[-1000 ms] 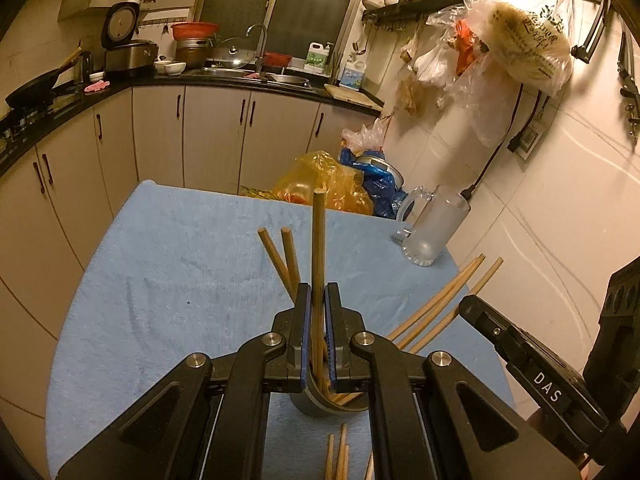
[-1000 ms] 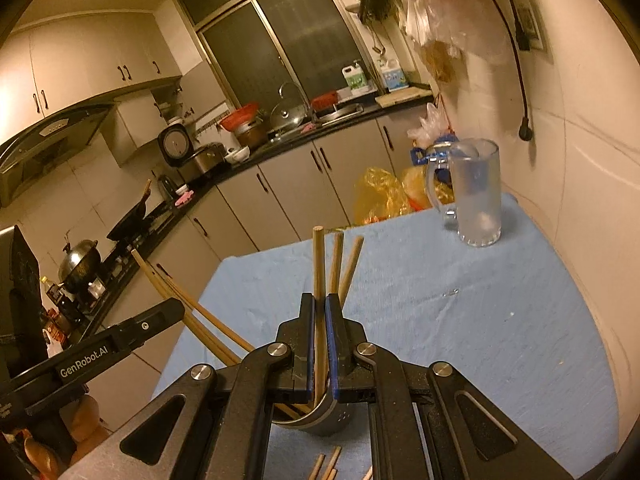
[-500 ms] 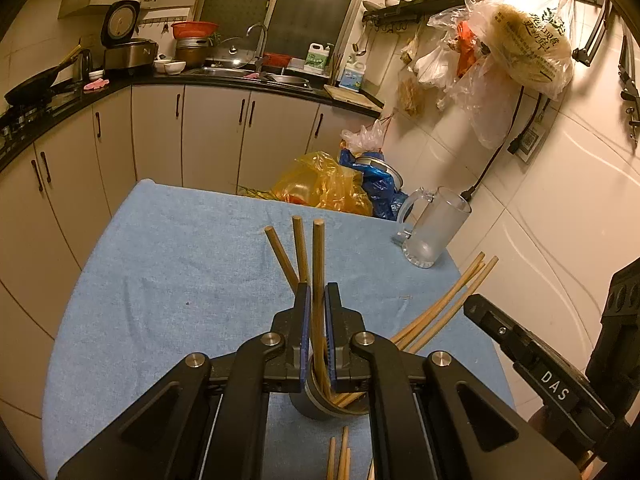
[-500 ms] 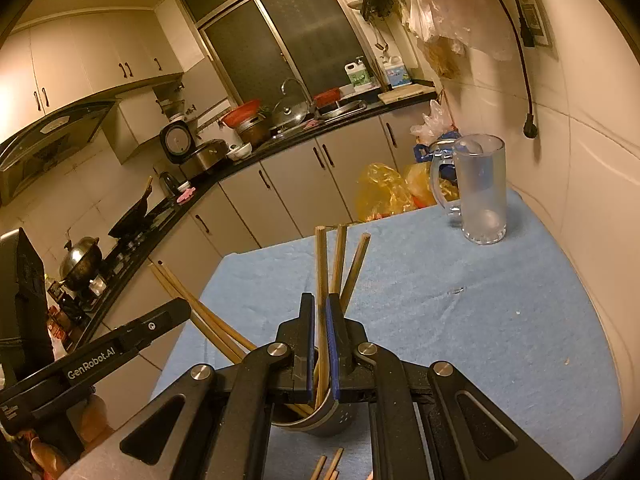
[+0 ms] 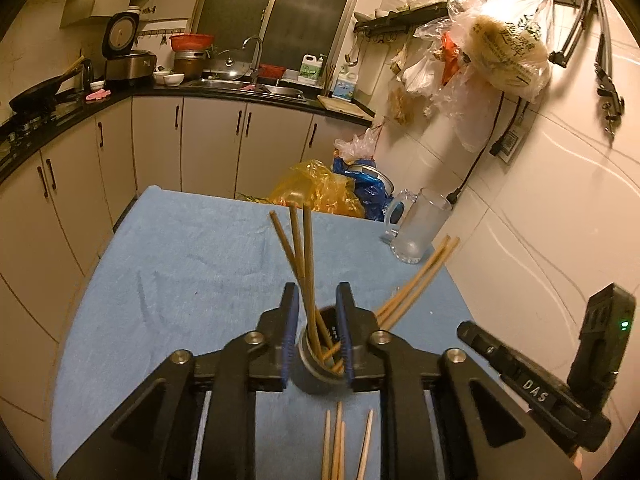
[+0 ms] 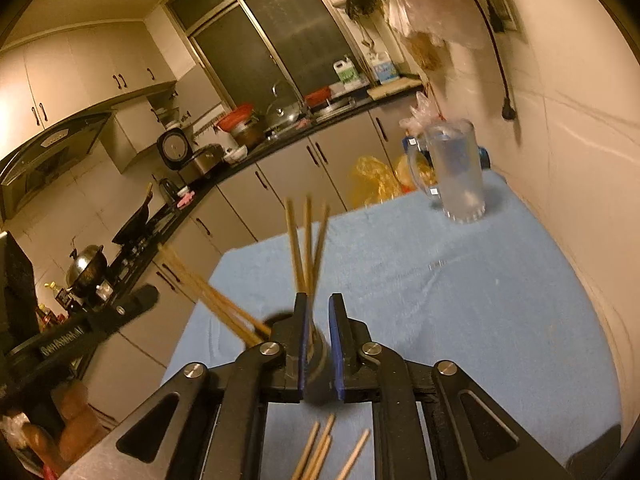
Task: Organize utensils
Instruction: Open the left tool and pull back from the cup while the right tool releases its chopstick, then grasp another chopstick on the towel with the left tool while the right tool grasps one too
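Note:
A dark metal cup stands on the blue cloth with several wooden chopsticks upright in it and more leaning out to the right. My left gripper sits just above the cup. Its jaws are opening, and the upright chopsticks stand loose between them, untouched by the pads. In the right wrist view my right gripper hangs over the same cup. Its jaws are opening too, with chopsticks free in the gap. Several loose chopsticks lie on the cloth close to me.
A frosted glass mug stands at the far right of the table beside the tiled wall. Yellow and blue plastic bags sit behind the table's far edge. Kitchen cabinets and a counter run along the back and left.
Both grippers were shut on a chopstick each; now their jaws have parted and the chopsticks stand lower in the cup. Both views have drawn back a little from the cup.

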The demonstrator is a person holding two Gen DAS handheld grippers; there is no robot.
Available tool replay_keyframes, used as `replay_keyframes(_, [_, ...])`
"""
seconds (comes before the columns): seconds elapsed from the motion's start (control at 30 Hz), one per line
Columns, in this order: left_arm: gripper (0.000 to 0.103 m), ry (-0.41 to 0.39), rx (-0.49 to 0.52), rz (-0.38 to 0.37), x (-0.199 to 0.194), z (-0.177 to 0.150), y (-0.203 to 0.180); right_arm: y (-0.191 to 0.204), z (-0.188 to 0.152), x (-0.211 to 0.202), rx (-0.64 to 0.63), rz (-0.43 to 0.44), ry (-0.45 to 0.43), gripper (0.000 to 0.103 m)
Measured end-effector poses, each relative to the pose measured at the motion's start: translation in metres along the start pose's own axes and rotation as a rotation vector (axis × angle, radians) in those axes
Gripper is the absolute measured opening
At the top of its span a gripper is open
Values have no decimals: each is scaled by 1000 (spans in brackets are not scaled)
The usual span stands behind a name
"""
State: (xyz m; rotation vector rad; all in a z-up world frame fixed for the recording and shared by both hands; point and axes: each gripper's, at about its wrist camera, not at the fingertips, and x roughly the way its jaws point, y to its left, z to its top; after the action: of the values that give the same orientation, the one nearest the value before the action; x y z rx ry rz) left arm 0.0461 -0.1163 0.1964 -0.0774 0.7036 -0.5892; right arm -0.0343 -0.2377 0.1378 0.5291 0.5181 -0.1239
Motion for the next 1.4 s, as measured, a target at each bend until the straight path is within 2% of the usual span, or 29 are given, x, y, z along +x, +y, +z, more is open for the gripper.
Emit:
replay_keyframes(0.2, [19, 49, 13, -6, -7, -38, 4, -9, -38, 0, 12, -8, 81, 13])
replay_keyframes(0.43, [20, 169, -10, 7, 4, -102, 24, -22, -86, 5, 45, -27, 175, 16])
replay_keyframes(0.67, [20, 256, -48, 6, 11, -148, 42, -33, -125, 10, 66, -46, 250, 16])
replay_keyframes(0.8, [20, 306, -32, -21, 17, -150, 37, -39, -137, 13, 78, -60, 279, 16])
replay_keyframes(1.0, [21, 406, 43, -81, 38, -154, 9, -49, -137, 4, 98, -71, 264, 16])
replay_keyframes(1.4, [21, 472, 159, -5, 79, -152, -23, -62, -136, -8, 131, -67, 243, 17])
